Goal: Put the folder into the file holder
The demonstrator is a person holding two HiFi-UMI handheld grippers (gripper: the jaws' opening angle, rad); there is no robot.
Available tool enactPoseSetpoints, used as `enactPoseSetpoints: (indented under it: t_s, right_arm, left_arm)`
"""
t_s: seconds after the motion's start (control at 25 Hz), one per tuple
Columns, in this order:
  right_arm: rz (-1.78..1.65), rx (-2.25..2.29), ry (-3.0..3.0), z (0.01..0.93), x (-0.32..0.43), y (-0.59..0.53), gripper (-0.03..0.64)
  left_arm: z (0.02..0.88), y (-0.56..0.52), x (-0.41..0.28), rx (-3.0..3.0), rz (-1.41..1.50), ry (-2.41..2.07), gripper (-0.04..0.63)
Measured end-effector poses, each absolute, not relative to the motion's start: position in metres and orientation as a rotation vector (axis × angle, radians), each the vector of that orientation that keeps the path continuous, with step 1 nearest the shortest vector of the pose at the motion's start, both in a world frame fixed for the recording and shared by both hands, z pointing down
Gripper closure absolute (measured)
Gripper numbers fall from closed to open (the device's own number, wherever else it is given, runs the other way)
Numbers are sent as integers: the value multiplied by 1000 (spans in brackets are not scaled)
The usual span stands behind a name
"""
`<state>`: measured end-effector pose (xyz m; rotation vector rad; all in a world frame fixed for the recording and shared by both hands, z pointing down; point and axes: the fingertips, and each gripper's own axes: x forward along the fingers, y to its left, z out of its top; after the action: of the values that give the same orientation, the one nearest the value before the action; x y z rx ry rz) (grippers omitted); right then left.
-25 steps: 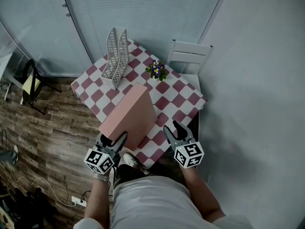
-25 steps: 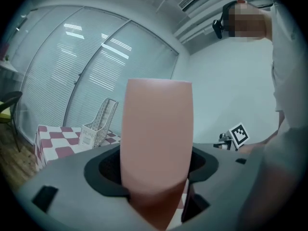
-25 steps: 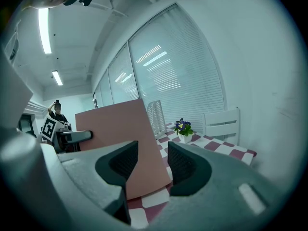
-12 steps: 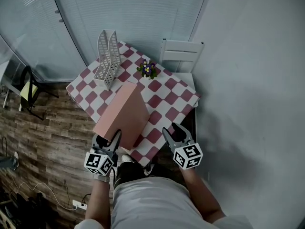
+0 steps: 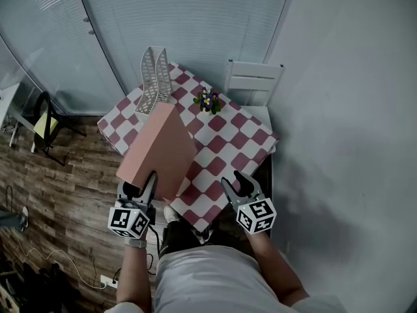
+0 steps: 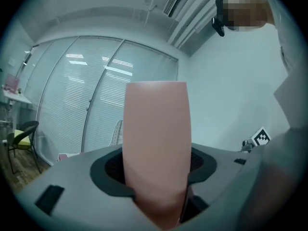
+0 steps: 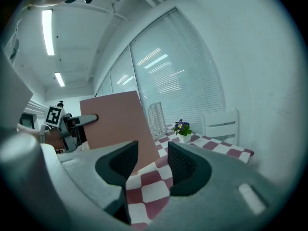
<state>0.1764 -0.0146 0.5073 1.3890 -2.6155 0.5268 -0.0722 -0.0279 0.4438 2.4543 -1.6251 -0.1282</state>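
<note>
the folder [image 5: 158,150] is off the table [image 5: 229,142], slanted above its near left part, well short of the holder [image 5: 156,78]. your left gripper [image 5: 139,182] has just been closing and pinches the folder's near end. risk: a one-end grip may let it swing or slip, and a skewed entry could tip the light mesh holder. it looks plain pink, thick and flat-faced. your right gripper [image 5: 233,182] hangs spread and empty.
</note>
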Motion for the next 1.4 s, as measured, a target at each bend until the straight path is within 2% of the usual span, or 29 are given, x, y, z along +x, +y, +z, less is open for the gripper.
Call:
enactPoseSetpoints:
  t_s: [0.84,1.4]
  right_arm:
    - [471,1372,-2616,474,80,-132,439]
    - [465,1418,-2579,455,43,-198,439]
  left_arm:
    - [358,-147,-194,2437,-212,-1801,321]
    - [319,-238,-226,2469,-191,-1862,321]
